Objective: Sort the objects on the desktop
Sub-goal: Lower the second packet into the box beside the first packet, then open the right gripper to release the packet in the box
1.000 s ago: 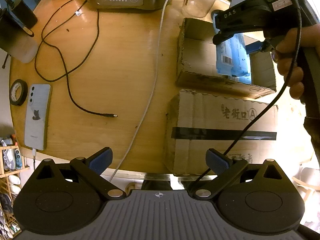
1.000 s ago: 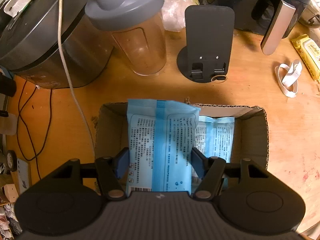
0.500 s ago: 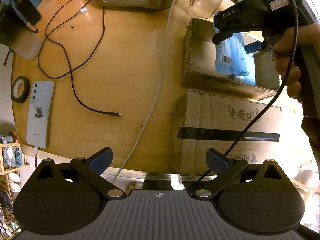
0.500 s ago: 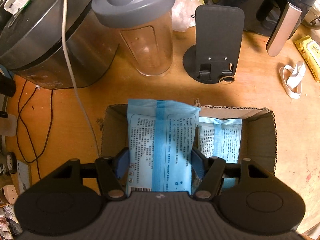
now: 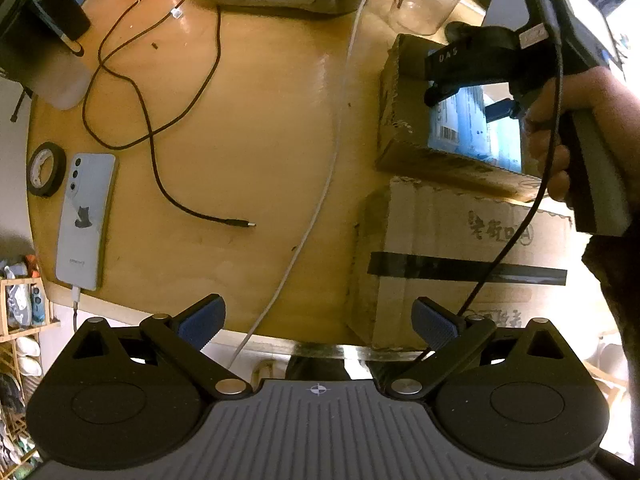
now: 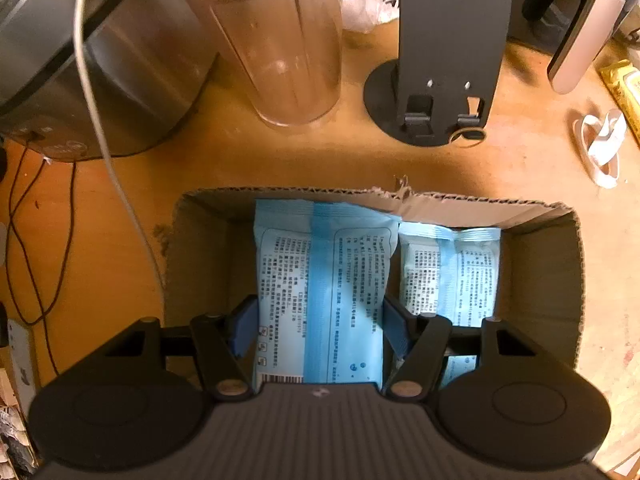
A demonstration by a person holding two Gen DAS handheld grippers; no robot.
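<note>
My right gripper [image 6: 320, 320] is shut on a light blue tissue packet [image 6: 324, 280], its blue pads pressed on both sides. It holds the packet down inside an open cardboard box [image 6: 540, 272]. A second blue packet [image 6: 452, 276] lies in the box to the right. In the left wrist view the right gripper [image 5: 472, 92], held by a person's hand [image 5: 548, 148], reaches into that box [image 5: 404, 120] with the blue packet [image 5: 460, 124]. My left gripper [image 5: 318, 320] hangs open above the table's near edge with nothing between its fingers.
A taped cardboard box [image 5: 452, 248] stands just in front of the open one. On the wooden table [image 5: 248, 128] lie a phone [image 5: 86, 216], a tape roll [image 5: 46, 168], a black cable [image 5: 160, 148] and a white cable [image 5: 320, 184]. Behind the box stand a clear cup [image 6: 280, 60], a cooker [image 6: 100, 72] and a black stand [image 6: 444, 64].
My right gripper has sunk with the blue packet deeper into the open box. The left gripper has stayed in place, open.
</note>
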